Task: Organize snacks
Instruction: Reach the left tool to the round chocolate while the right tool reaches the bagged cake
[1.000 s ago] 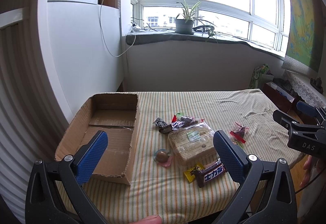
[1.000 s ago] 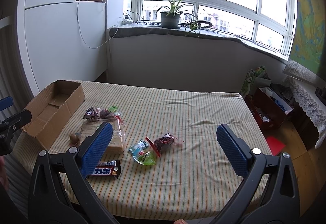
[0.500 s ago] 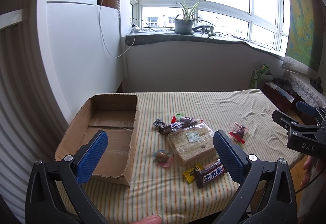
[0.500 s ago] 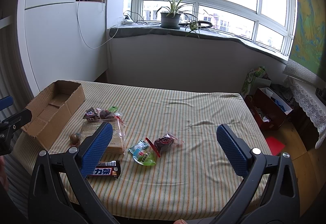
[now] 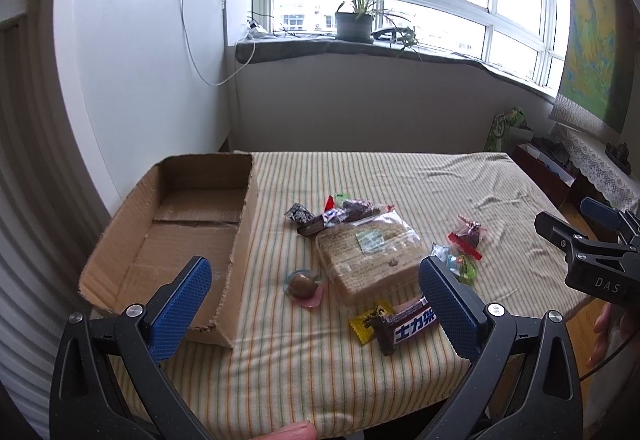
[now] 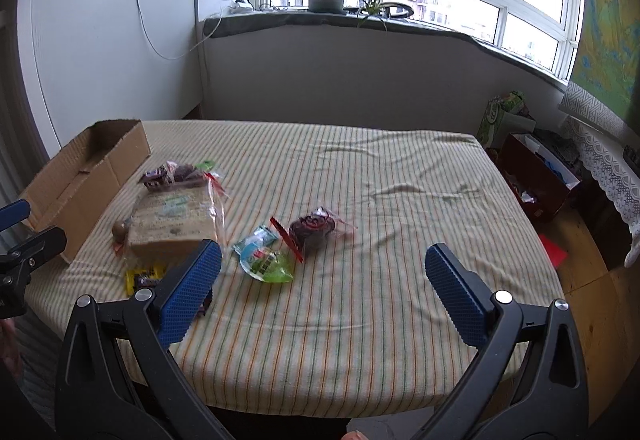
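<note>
Both grippers — left gripper, right gripper — hung spread wide, empty; no snack picked yet. Next: reach chocolate bar, carry to box at 10 o'clock.

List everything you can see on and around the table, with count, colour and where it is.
cardboard box: one, brown, empty, table's left edge
bread pack: one, tan, clear wrap, right of the box
chocolate bar: one, brown and blue, near front edge
yellow candy: one, touching the bar's left end
round brown sweet: one, pink wrapper, between box and bread
dark wrapped snacks: small pile, behind the bread
green pouch: one, mid-table
red-sealed bag: one, dark contents, beside the pouch
potted plant: one, green, windowsill
left gripper: fingers open, blue pads
right gripper: fingers open, blue pads
</note>
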`<state>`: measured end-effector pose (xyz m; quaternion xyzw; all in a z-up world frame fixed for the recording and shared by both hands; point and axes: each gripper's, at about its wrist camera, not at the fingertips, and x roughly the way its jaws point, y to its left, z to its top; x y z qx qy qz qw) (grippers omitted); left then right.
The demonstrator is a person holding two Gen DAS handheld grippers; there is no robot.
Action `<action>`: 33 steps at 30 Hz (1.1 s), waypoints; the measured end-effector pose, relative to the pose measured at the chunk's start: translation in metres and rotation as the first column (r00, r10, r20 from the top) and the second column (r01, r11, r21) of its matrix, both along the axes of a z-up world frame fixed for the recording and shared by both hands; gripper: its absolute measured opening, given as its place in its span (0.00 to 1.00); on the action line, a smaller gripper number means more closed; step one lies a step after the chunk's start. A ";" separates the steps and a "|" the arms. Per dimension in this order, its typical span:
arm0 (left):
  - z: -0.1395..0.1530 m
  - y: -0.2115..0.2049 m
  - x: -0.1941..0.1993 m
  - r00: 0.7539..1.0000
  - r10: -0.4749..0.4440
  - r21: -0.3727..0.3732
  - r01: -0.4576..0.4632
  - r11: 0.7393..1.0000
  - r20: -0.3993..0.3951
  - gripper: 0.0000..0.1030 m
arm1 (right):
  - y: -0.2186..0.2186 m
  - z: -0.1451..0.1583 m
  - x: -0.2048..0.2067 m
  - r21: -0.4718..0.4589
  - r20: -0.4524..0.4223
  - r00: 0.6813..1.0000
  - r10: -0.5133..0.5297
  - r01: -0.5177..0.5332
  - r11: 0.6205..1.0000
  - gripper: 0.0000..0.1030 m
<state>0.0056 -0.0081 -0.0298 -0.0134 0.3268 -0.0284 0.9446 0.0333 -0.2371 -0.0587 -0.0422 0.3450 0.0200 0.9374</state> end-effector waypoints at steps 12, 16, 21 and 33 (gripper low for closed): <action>-0.100 -0.009 -0.029 0.968 -0.051 -0.045 0.041 0.998 -0.247 1.00 | -0.013 -0.072 -0.017 0.024 -0.116 0.993 0.014 -0.012 1.000 1.00; -0.095 -0.002 -0.023 0.970 -0.047 -0.068 0.032 0.997 -0.237 1.00 | -0.012 -0.069 -0.013 0.026 -0.122 0.992 0.018 -0.015 1.000 1.00; -0.093 0.004 -0.014 0.979 -0.042 -0.051 0.032 0.998 -0.199 1.00 | -0.018 -0.072 0.001 0.044 -0.142 0.990 0.014 -0.007 0.999 1.00; -0.091 0.023 0.067 0.982 -0.046 -0.163 0.016 0.987 -0.184 1.00 | -0.025 -0.064 0.081 0.102 -0.146 0.989 0.031 -0.016 0.995 1.00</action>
